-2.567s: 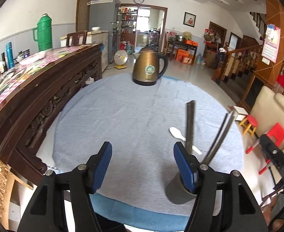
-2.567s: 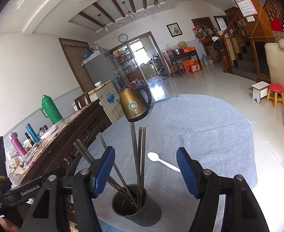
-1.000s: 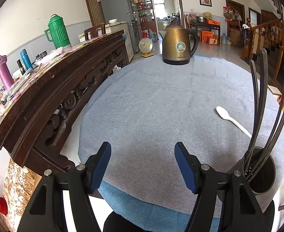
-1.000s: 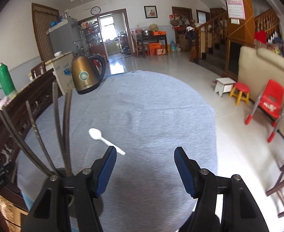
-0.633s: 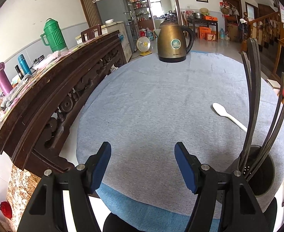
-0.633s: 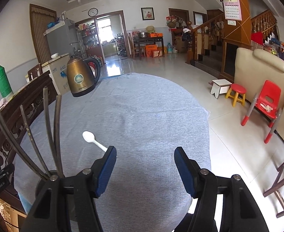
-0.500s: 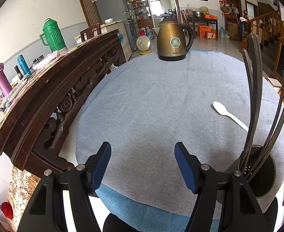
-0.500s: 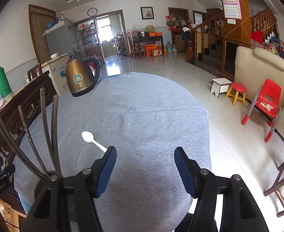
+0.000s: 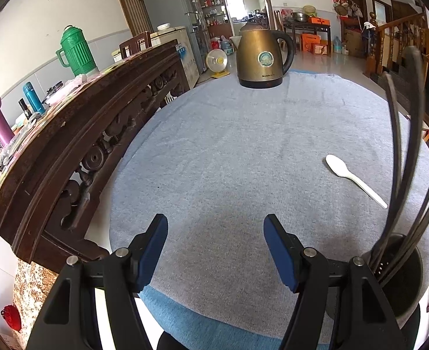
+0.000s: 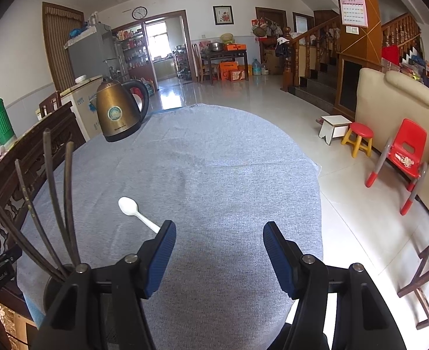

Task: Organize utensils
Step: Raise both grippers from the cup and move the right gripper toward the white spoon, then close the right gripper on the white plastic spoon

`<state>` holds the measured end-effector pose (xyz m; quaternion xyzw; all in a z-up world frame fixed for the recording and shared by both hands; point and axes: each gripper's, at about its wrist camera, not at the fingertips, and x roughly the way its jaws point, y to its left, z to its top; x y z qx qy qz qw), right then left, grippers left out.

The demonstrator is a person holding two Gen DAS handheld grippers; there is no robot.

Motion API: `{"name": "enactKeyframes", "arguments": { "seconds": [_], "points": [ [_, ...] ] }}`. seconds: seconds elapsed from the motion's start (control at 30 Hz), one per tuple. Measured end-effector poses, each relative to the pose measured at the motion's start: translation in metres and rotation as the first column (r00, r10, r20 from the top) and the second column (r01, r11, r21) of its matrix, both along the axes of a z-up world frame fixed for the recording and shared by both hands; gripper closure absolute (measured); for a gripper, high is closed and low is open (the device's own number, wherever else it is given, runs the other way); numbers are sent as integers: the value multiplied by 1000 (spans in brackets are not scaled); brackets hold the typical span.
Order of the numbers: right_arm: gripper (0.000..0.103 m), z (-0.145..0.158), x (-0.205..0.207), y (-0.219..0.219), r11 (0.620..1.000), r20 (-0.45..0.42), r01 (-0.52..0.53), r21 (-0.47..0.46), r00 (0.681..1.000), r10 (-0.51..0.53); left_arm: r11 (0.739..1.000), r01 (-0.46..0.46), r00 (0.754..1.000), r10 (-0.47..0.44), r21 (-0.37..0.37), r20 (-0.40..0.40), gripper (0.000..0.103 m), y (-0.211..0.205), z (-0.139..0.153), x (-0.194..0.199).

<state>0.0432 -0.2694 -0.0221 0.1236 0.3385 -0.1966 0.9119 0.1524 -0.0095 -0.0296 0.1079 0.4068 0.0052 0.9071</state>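
On the round bench (image 9: 243,151) with its nubby grey cloth, a smooth white plastic spoon (image 9: 351,176) lies flat at three o'clock. Thin dark chopsticks (image 9: 404,157) fan from a perforated cylindrical holder (image 9: 404,277) at four o'clock. The left tool (image 9: 216,248) and right tool (image 10: 219,255) gape, blue ribbed pads empty.

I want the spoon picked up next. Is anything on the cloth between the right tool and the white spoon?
Nothing visible. The white spoon lies alone on the grey cloth, just ahead-left of the open right tool; its handle end is hidden behind one finger.
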Motion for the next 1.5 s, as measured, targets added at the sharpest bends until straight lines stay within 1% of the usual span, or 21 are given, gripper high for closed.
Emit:
{"name": "enactKeyframes", "arguments": {
  "seconds": [0.17, 0.27, 0.3, 0.4, 0.43, 0.57, 0.7, 0.73, 0.83, 0.87, 0.93, 1.03, 1.1, 1.13, 1.17, 1.23, 1.3, 1.33, 1.4, 1.47, 1.5],
  "points": [
    [38, -11, 14, -10, 999, -19, -18, 40, 1000, 19, 1000, -2, 1000, 2, -6, -22, 34, 0, -8, 14],
    [38, -23, 29, -20, 994, -22, -68, 85, 997, 70, 1000, -12, 999, 11, -17, -43, 34, 3, -15, 25],
    [38, -27, 36, -23, 990, -22, -93, 109, 995, 96, 1000, -14, 999, 13, -21, -51, 34, 4, -18, 29],
    [38, -45, 65, -39, 957, -15, -187, 221, 981, 195, 999, -26, 997, 24, -29, -69, 34, 9, -27, 40],
    [38, -49, 72, -41, 948, -14, -208, 240, 976, 218, 999, -31, 997, 29, -33, -76, 34, 11, -30, 44],
    [38, -67, 120, -36, 906, -36, -314, 283, 941, 337, 997, -51, 993, 44, -54, -113, 34, 19, -42, 62],
    [38, -80, 164, -18, 858, -69, -399, 323, 894, 442, 996, -65, 990, 57, -58, -132, 34, 24, -51, 76],
    [38, -84, 178, -9, 842, -79, -427, 330, 876, 476, 996, -68, 989, 59, -58, -137, 34, 24, -53, 77],
    [38, -88, 203, 10, 821, -104, -475, 318, 843, 528, 995, -71, 986, 60, -64, -154, 34, 27, -60, 84],
    [38, -90, 214, 22, 808, -122, -499, 313, 823, 555, 996, -68, 986, 57, -65, -160, 34, 28, -63, 86],
    [38, -92, 228, 35, 795, -144, -528, 299, 798, 585, 996, -61, 985, 49, -66, -165, 34, 28, -64, 87],
    [38, -97, 241, 50, 794, -186, -550, 260, 778, 600, 997, -42, 985, 29, -72, -169, 34, 29, -67, 89],
    [53, -106, 250, 58, 798, -236, -552, 244, 764, 600, 997, -29, 985, 16, -78, -172, 34, 28, -68, 90],
    [68, -112, 253, 58, 798, -252, -550, 246, 759, 601, 996, -21, 985, 6, -81, -174, 34, 28, -69, 91],
    [78, -111, 254, 58, 802, -240, -552, 228, 767, 596, 996, -13, 985, -2, -84, -175, 34, 27, -70, 92],
    [95, -114, 256, 51, 801, -229, -536, 266, 772, 593, 996, -7, 985, -8, -88, -175, 34, 26, -70, 94],
    [96, -114, 257, 40, 811, -192, -502, 301, 801, 567, 996, -2, 984, -15, -94, -176, 34, 25, -72, 97],
    [97, -114, 256, 30, 793, -142, -481, 374, 815, 561, 996, 1, 984, -17, -95, -177, 34, 25, -73, 99],
    [97, -111, 253, 18, 732, -39, -476, 487, 826, 563, 996, 3, 983, -20, -94, -183, 34, 25, -76, 102],
    [97, -101, 247, 7, 608, 146, -517, 602, 820, 553, 996, 4, 982, -22, -95, -186, 34, 24, -79, 105],
    [97, -95, 244, 1, 579, 211, -526, 623, 826, 523, 996, 3, 982, -21, -94, -186, 34, 24, -80, 106]
  ]
}}
